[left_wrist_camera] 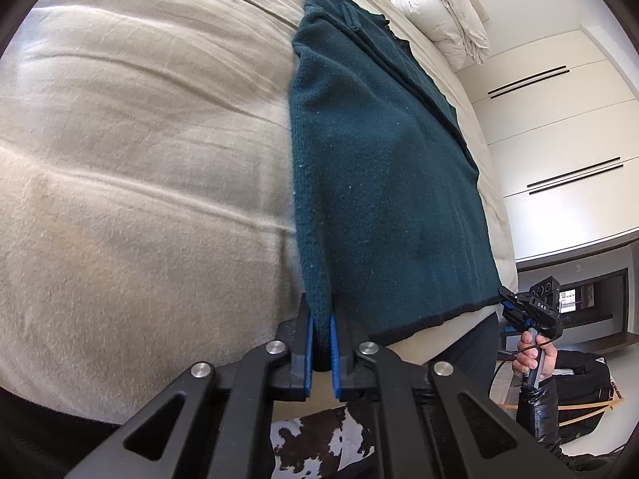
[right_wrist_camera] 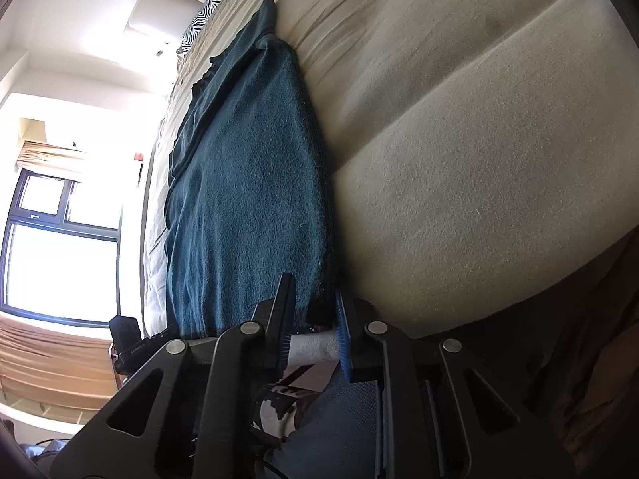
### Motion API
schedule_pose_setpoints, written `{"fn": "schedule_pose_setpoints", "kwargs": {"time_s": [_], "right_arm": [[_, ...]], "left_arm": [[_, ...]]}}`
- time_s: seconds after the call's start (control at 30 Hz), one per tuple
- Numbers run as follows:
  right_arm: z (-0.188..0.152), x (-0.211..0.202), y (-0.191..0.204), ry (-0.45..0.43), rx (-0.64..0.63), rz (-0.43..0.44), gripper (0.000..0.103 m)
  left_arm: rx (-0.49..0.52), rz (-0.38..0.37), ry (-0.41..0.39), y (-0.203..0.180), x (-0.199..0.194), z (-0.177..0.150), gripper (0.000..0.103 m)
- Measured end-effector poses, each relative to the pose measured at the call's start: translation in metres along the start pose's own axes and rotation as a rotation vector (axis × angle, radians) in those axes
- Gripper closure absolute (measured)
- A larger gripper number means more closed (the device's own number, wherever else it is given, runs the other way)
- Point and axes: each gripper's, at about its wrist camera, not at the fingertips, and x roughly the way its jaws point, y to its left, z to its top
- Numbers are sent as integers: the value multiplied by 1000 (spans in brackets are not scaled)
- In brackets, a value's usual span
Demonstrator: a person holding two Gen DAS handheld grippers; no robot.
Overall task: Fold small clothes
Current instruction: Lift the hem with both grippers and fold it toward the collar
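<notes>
A dark teal knit garment (left_wrist_camera: pixel 375 167) lies folded lengthwise on a beige bed (left_wrist_camera: pixel 131 183). My left gripper (left_wrist_camera: pixel 321 315) is shut on the garment's near hem corner at the bed's edge. In the left wrist view my right gripper (left_wrist_camera: pixel 509 299) meets the hem's other corner. In the right wrist view the garment (right_wrist_camera: pixel 247 183) runs away from me, and my right gripper (right_wrist_camera: pixel 313 299) has its jaws partly apart around the near hem corner; the fingers straddle the cloth without clearly pinching it.
A rolled white duvet (left_wrist_camera: pixel 439 12) lies at the bed's far end. White wardrobe doors (left_wrist_camera: pixel 559 127) stand to the right. A zebra-print pillow (right_wrist_camera: pixel 205 12) is at the far end in the right wrist view. A window (right_wrist_camera: pixel 60 239) is on the left. A cowhide rug (left_wrist_camera: pixel 319 443) lies below.
</notes>
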Motion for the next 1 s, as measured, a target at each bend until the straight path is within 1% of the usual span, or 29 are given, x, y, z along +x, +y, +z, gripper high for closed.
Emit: {"fn": "schedule_pose_setpoints", "kwargs": {"time_s": [0.1, 0.27, 0.63, 0.83, 1.0], "right_arm": [[-1, -1, 3, -4, -21, -18, 95], [-1, -4, 13, -13, -50, -31, 96], [8, -21, 57, -63, -112, 61, 97], [23, -23, 86, -102, -143, 105, 97], [45, -25, 111, -139, -167, 134, 97]], "left_arm": [[2, -7, -4, -2, -2, -1, 96], [-7, -47, -21, -2, -9, 1, 97], [-34, -182, -103, -11, -34, 17, 97], [-39, -225, -134, -19, -43, 30, 97], [-48, -255, -166, -21, -53, 47, 97]]}}
